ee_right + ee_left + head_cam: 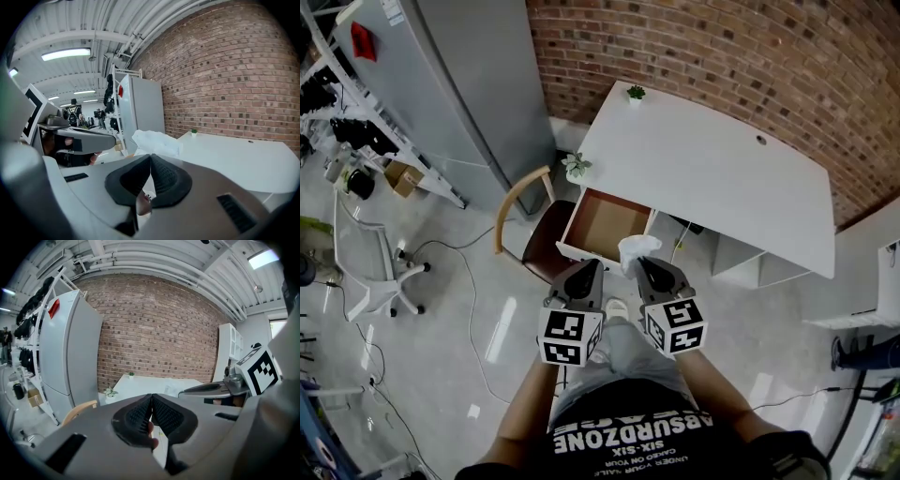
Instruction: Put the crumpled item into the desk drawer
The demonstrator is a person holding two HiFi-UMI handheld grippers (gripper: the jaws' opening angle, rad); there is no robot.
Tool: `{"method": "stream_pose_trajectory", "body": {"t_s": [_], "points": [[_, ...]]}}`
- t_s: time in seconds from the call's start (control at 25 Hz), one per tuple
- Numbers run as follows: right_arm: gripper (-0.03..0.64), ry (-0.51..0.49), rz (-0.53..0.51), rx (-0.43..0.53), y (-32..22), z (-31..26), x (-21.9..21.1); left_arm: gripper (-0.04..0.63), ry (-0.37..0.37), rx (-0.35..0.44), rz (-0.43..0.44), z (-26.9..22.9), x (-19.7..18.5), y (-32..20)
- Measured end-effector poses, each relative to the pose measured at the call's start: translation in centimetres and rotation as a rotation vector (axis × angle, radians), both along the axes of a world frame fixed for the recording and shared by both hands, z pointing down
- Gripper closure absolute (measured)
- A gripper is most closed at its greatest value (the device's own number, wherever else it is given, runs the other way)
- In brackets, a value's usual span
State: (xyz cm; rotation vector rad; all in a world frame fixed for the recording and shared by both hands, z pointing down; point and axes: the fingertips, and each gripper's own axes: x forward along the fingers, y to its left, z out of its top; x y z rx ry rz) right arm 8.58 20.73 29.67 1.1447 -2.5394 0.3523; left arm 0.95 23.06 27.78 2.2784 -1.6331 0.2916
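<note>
Fingers, head view: those of the right gripper [643,264] are closed on the crumpled item [637,247]; those of the left gripper [591,266] are closed on nothing.
Crumpled item, head view: it is held in the air at the front edge of the open drawer [602,223], judged so that it can be let fall inside.
Drawer, head view: it is pulled out of the white desk [722,178], with its brown bottom showing.
Chair [534,239], head view: it is set just beside the drawer's left corner and lower down; it is not judged to block a drop from above.
Left gripper, head view: it is held alongside the right one, clear of the drawer's mouth.
Left gripper view: the ribbed pads [138,417] are met at the tip with nothing between them. The desk and a brick wall [159,329] are seen beyond, with a grey cabinet [70,348] at the left.
Right gripper view: the pads [164,178] are shut tip to tip, and the white crumpled item is seen rising just past them, with the desk top behind it.
</note>
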Motion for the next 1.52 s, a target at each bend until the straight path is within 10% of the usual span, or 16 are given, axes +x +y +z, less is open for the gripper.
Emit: {"method": "stream_pose_trajectory", "body": {"t_s": [1.52], "points": [[0.615, 0.025, -0.069, -0.032, -16.9, 3.5, -1.6, 0.591, -0.013, -0.084, -0.077, 4.4, -2.2, -14.6]]}}
